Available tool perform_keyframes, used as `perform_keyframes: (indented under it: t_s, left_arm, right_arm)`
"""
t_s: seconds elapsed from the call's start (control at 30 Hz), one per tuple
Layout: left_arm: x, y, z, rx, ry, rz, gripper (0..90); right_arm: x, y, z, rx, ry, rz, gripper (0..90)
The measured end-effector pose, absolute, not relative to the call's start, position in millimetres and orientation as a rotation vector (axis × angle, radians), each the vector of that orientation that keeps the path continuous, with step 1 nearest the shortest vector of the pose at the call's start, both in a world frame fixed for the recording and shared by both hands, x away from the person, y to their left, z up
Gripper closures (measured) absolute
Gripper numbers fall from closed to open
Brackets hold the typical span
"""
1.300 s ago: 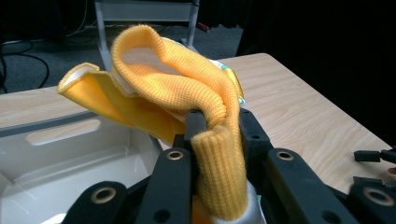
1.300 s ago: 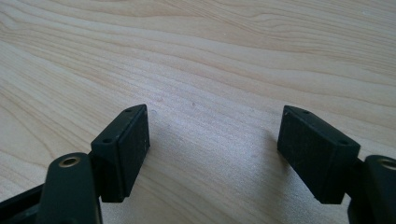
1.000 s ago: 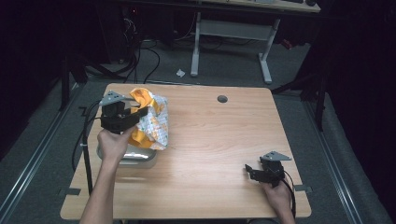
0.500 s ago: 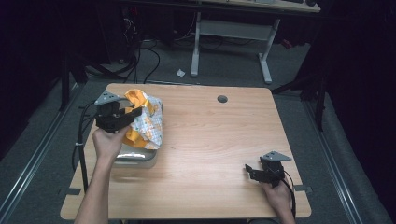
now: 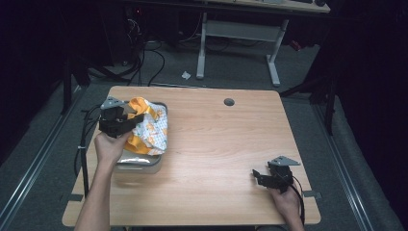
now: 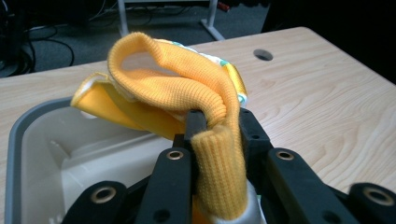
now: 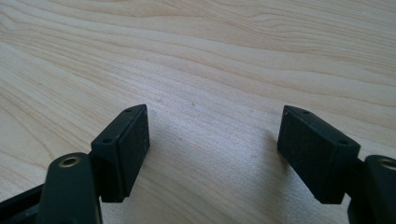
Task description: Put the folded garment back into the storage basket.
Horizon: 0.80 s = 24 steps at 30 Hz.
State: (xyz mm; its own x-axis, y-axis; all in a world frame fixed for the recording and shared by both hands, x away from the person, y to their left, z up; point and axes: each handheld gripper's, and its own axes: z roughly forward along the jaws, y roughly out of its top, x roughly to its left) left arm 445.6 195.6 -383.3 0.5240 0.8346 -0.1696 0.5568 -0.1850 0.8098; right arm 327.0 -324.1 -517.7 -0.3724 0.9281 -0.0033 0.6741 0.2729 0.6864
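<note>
An orange and white patterned garment (image 5: 146,127) with a ribbed orange cuff (image 6: 187,79) hangs over a grey plastic tub (image 5: 137,162) at the table's left side. My left gripper (image 5: 130,118) is shut on that cuff (image 6: 217,144), holding the cloth above the tub's pale inside (image 6: 56,158). At the front right of the table my right gripper (image 5: 260,177) rests low over bare wood, open, with a wide gap between its pads (image 7: 133,140) and nothing in it.
The wooden table (image 5: 226,144) has a round cable hole (image 5: 229,102) near its far edge. Cables trail off the left side. A white desk frame (image 5: 240,33) stands on the dark floor beyond.
My left gripper has carried the garment to the left and slightly farther back over the tub. The right gripper has stayed put.
</note>
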Motion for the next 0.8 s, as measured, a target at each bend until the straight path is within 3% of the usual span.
perform_keyframes:
  t_s: [0.8]
  left_arm:
    - [460.0,210.3,-429.7,1.928,1.281,0.355,77.2]
  right_arm:
    - [326.9,-324.0,-517.6,1.449,2.143,0.848,25.5]
